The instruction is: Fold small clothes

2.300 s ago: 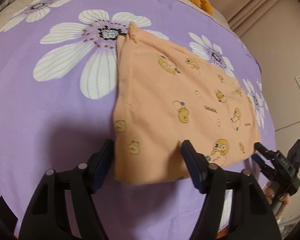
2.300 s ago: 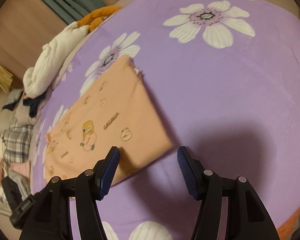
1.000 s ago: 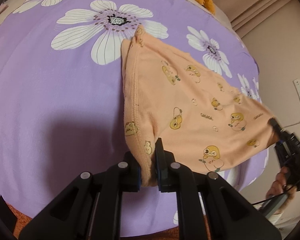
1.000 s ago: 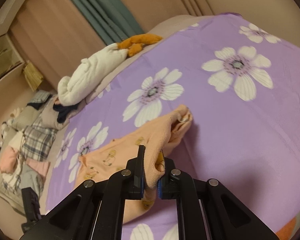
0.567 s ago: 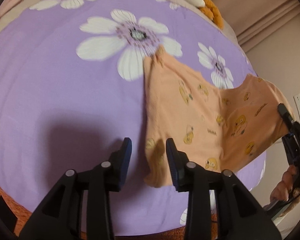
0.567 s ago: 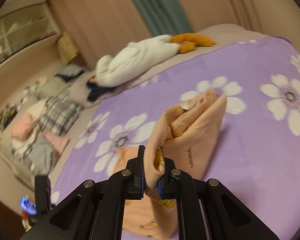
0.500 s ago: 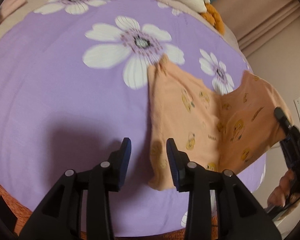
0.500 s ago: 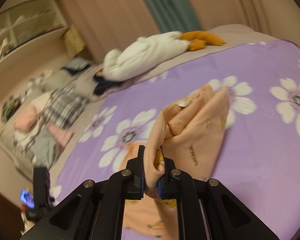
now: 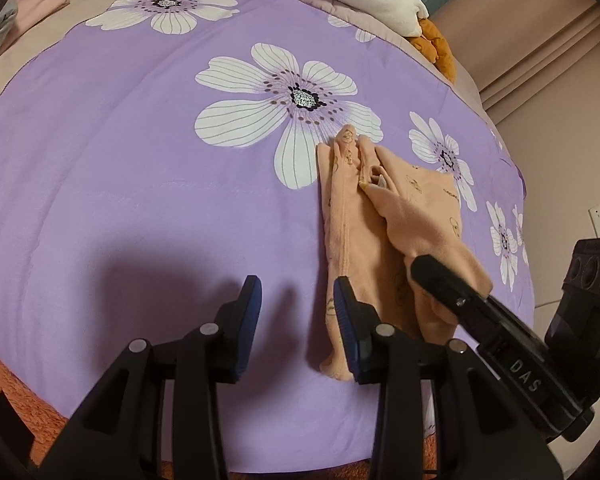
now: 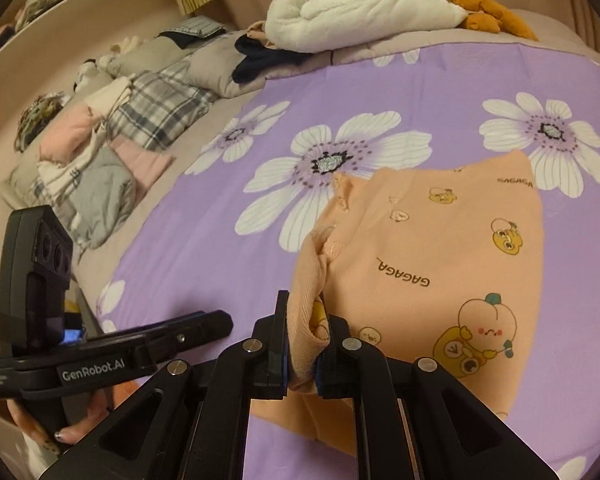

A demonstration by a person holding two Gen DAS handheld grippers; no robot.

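Fingers of our right gripper (image 10: 302, 354) are pinched tight on a bunched corner of the peach garment (image 10: 440, 264), and the cloth bulges up between the two pads. Our left gripper (image 9: 298, 316) stands with its jaws parted and nothing between them, over bare purple sheet (image 9: 120, 208); its right finger sits just beside the garment's near edge. From the left wrist view we see the right gripper reaching in from the right, its tip buried in the fabric. The garment lies partly doubled over on the sheet, its duck prints and "GAGAGA" lettering facing up, its far corner touching a big white flower. Farther off we see a white plush toy (image 10: 364, 8) and a heap of folded clothes (image 10: 100, 148) along the bed's edge
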